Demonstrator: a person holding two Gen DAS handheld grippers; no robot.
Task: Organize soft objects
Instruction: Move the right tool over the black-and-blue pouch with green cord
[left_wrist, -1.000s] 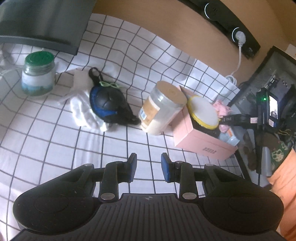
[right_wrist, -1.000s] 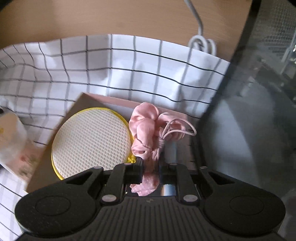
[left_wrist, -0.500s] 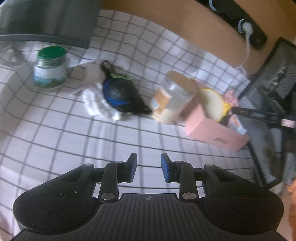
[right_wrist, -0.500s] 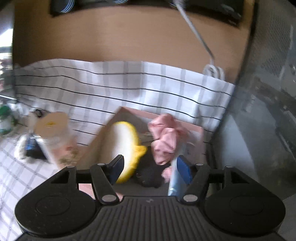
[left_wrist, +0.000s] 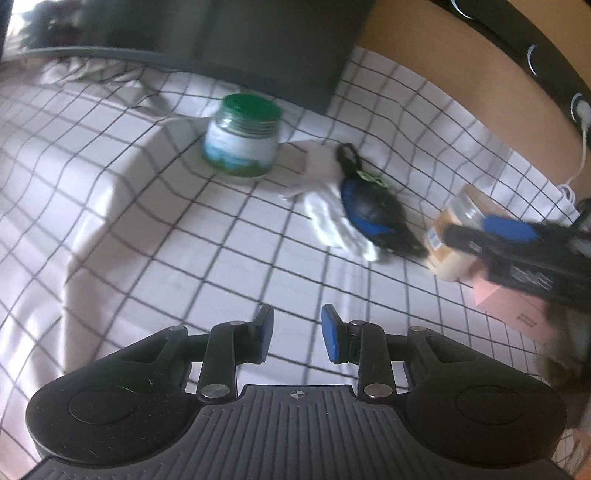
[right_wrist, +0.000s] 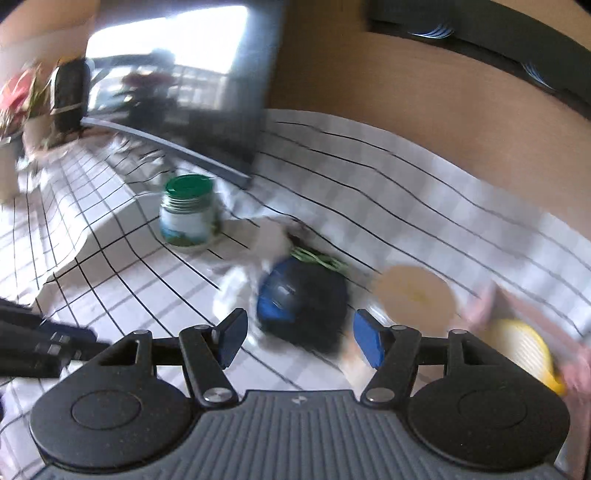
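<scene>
My right gripper (right_wrist: 299, 341) has its fingers (right_wrist: 232, 341) spread apart with nothing between them, having let go within the last second. Just ahead of them lies the black-and-blue soft pouch (right_wrist: 303, 299) on a white cloth (right_wrist: 236, 284). My left gripper (left_wrist: 297, 338) stands partly open and empty over the checked worktop (left_wrist: 184, 236). Off the right finger's side sits the pink box (right_wrist: 532, 306) with the yellow pad (right_wrist: 524, 350).

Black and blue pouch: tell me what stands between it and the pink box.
The tan-lidded jar stands right between the black and blue pouch and the pink box, close beside both. The open right gripper has nothing visible between it and the pouch.
</scene>
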